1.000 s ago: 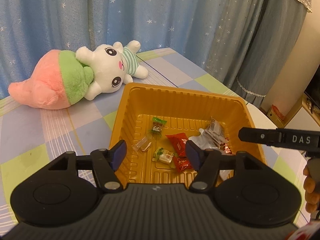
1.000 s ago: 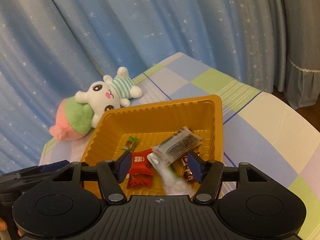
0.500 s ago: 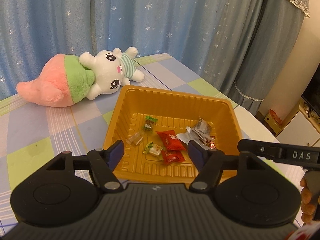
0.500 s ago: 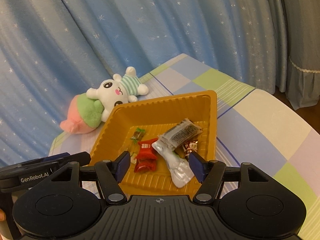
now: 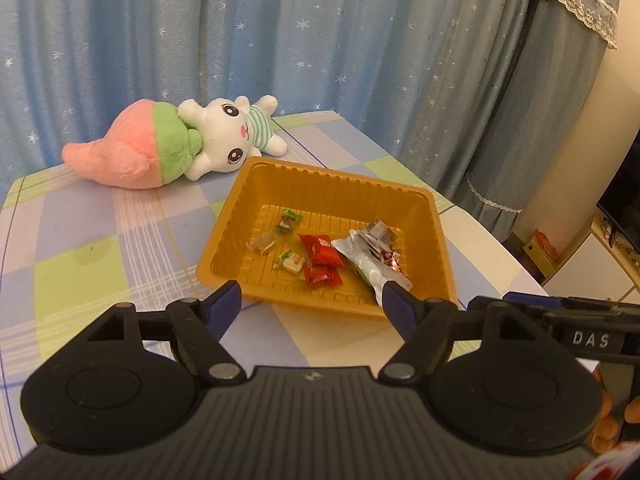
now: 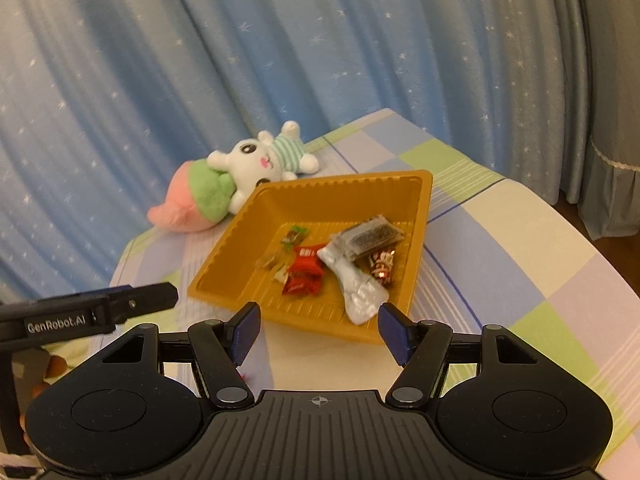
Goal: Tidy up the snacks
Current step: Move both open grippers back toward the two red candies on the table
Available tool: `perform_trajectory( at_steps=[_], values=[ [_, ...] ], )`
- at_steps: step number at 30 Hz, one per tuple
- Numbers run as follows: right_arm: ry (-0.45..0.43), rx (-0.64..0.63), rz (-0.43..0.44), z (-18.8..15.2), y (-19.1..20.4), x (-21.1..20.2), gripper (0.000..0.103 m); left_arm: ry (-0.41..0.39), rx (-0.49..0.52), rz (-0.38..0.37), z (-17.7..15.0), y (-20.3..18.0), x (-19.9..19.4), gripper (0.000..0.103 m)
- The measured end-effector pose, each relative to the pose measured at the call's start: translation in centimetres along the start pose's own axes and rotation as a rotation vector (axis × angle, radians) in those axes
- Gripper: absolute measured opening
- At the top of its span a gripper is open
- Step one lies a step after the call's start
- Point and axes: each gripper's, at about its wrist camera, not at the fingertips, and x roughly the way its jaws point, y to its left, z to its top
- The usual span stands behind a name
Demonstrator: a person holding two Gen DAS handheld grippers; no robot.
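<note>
An orange plastic tray (image 5: 332, 184) (image 6: 420, 216) sits on the checked tablecloth. It holds several snacks: two red packets (image 5: 320, 250) (image 6: 306, 266), a silver pouch (image 5: 366, 266) (image 6: 354, 282), a clear-wrapped dark bar (image 6: 370, 236), and small green and clear candies (image 5: 290, 218). My left gripper (image 5: 312, 306) is open and empty, held just short of the tray's near rim. My right gripper (image 6: 320, 330) is open and empty, also just short of the near rim.
A pink, green and white plush toy (image 5: 176, 144) (image 6: 236, 176) lies behind the tray by the blue star curtain (image 5: 280, 40). The table edge curves away on the right (image 5: 500, 248). The other gripper shows at each view's side (image 5: 580, 320) (image 6: 88, 312).
Both grippers have pulled back and up from over the tray. The tray now lies wholly ahead of the fingertips. The snacks stay where they were.
</note>
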Motion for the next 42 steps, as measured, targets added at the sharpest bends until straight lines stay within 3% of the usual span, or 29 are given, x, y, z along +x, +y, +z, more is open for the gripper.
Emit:
perform_trajectory(
  at_steps=[22, 42],
  values=[
    [0.149, -0.138, 0.062, -7.9, 0.8, -4.6, 0.065, 0.056, -0.102, 0.085, -10.2, -1.8, -7.6, 0.077],
    [0.288, -0.229, 0.105, -12.1, 1.7, -3.6, 0.065, 0.142, -0.169, 0.192, -16.8, -1.7, -9.5, 0.077]
  ],
)
